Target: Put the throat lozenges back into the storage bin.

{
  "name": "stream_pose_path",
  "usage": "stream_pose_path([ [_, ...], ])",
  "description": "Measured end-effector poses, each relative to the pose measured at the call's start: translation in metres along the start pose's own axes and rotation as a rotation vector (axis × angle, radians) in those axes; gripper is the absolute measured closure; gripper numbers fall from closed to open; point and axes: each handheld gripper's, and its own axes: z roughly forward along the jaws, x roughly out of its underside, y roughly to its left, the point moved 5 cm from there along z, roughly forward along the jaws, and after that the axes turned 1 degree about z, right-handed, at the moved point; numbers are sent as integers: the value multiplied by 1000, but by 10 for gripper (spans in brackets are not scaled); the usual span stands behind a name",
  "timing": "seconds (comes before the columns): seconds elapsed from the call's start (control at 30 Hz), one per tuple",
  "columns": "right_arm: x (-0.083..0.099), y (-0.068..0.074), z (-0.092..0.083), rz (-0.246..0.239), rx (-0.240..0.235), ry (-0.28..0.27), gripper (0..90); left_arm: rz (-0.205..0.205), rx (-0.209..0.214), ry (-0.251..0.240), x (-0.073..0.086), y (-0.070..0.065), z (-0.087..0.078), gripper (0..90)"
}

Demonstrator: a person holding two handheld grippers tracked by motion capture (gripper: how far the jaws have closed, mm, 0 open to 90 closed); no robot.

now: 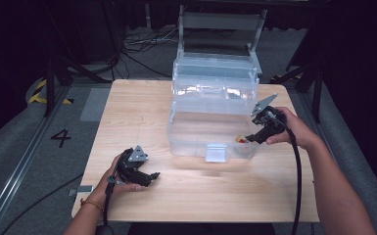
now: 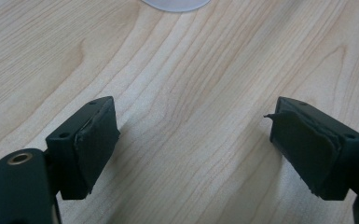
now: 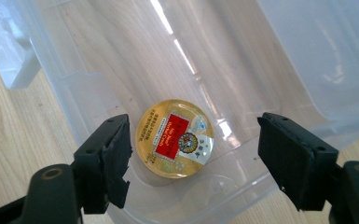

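Nearest us, the left hand-held gripper (image 1: 144,175) rests on the surface (image 1: 127,112), jaws wide with only bare wood between them, well apart from the bin (image 1: 210,132). To its right, our right hand-held gripper (image 3: 193,158) reaches over the bin's near corner, jaws spread and gripping nothing. The tin (image 3: 175,138) lies flat on the bin floor just below and ahead, between the jaws but untouched. It is round, so no long axis matters. The right hand is far nearer; nothing else is in the bin.
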Motion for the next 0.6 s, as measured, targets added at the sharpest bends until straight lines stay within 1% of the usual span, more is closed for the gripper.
stream_pose_path([
  [0.03,2,0,-3,11,1,-15,268,1,-1,6,0,0,0,156],
  [0.07,5,-2,-6,35,5,-50,268,0,-3,9,-1,0,0,161],
  [0.1,5,-2,-6,35,5,-50,268,-9,-9,21,-1,0,-1,161],
  [0.13,7,-3,-9,54,9,-76,268,-12,-10,24,-2,-1,-1,171],
  [0.17,8,-3,-11,67,0,-99,268,-9,-14,34,-3,-2,-2,191],
  [0.2,9,-4,-15,82,0,-121,268,-6,-13,29,-4,-3,-3,207],
  [0.23,11,-5,-17,84,3,-140,270,-2,-12,25,-6,-4,-4,205],
  [0.3,13,-5,-22,83,17,-159,273,6,-22,3,-11,-5,-8,204],
  [0.33,13,-5,-25,86,19,-175,276,4,-18,-8,-15,-6,-11,205],
  [0.37,14,-6,-28,89,34,-185,285,7,-20,-11,-17,-6,-13,205],
  [0.4,14,-7,-30,88,46,-189,291,18,-29,-14,-21,-6,-17,205],
  [0.43,13,-7,-34,81,60,-206,291,21,-35,-22,-24,-7,-19,205],
  [0.47,12,-8,-36,81,64,-213,293,17,-36,-30,-27,-7,-22,204],
  [0.5,12,-9,-39,81,81,-224,297,19,-43,-34,-32,-7,-25,205],
  [0.53,11,-11,-43,83,85,-238,296,34,-54,-45,-38,-7,-28,204],
  [0.57,9,-12,-46,91,94,-254,297,39,-50,-54,-42,-8,-30,204],
  [0.6,9,-14,-48,95,99,-265,297,49,-58,-62,-49,-9,-34,205],
])
